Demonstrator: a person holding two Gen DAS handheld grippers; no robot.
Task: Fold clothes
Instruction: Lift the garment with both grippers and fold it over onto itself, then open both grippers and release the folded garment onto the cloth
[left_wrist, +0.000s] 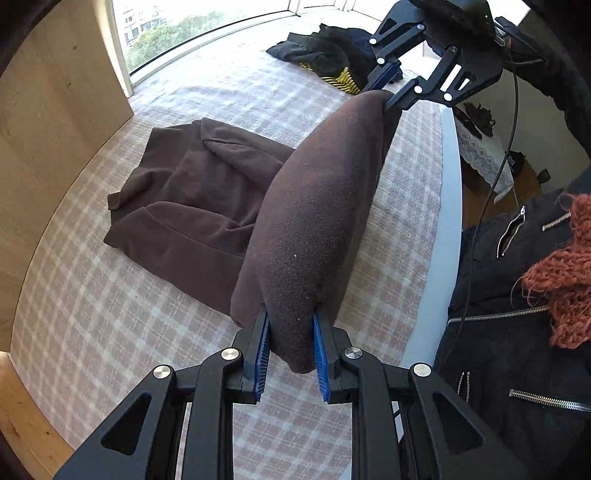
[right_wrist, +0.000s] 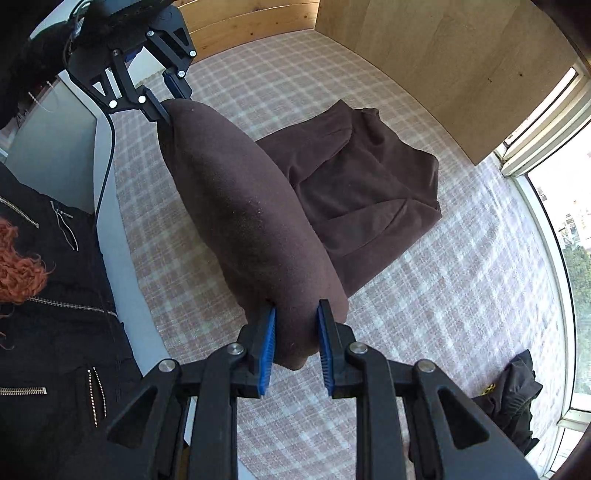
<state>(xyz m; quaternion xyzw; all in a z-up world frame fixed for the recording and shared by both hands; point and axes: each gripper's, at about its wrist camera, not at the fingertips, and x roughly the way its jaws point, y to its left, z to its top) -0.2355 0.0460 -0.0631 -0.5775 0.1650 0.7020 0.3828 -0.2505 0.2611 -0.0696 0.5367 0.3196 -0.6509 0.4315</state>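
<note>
A dark brown fleece garment (left_wrist: 192, 199) lies on the pink checked bed cover (left_wrist: 92, 314). Its near edge is lifted and stretched taut between my two grippers. My left gripper (left_wrist: 291, 325) is shut on one end of that brown edge (left_wrist: 314, 221), and it also shows in the right wrist view (right_wrist: 170, 99). My right gripper (right_wrist: 295, 314) is shut on the other end, and it shows in the left wrist view (left_wrist: 388, 92). In the right wrist view the rest of the garment (right_wrist: 369, 184) lies crumpled on the cover (right_wrist: 461, 277) beyond the lifted edge.
A pile of dark clothes with a yellow-striped piece (left_wrist: 328, 55) lies at the far end of the bed, seen also in the right wrist view (right_wrist: 513, 398). A wooden wall (left_wrist: 48, 110) borders the bed. The person in a black zipped jacket (left_wrist: 517, 295) stands at the white bed edge (left_wrist: 447, 221). A window (left_wrist: 166, 33) is beyond.
</note>
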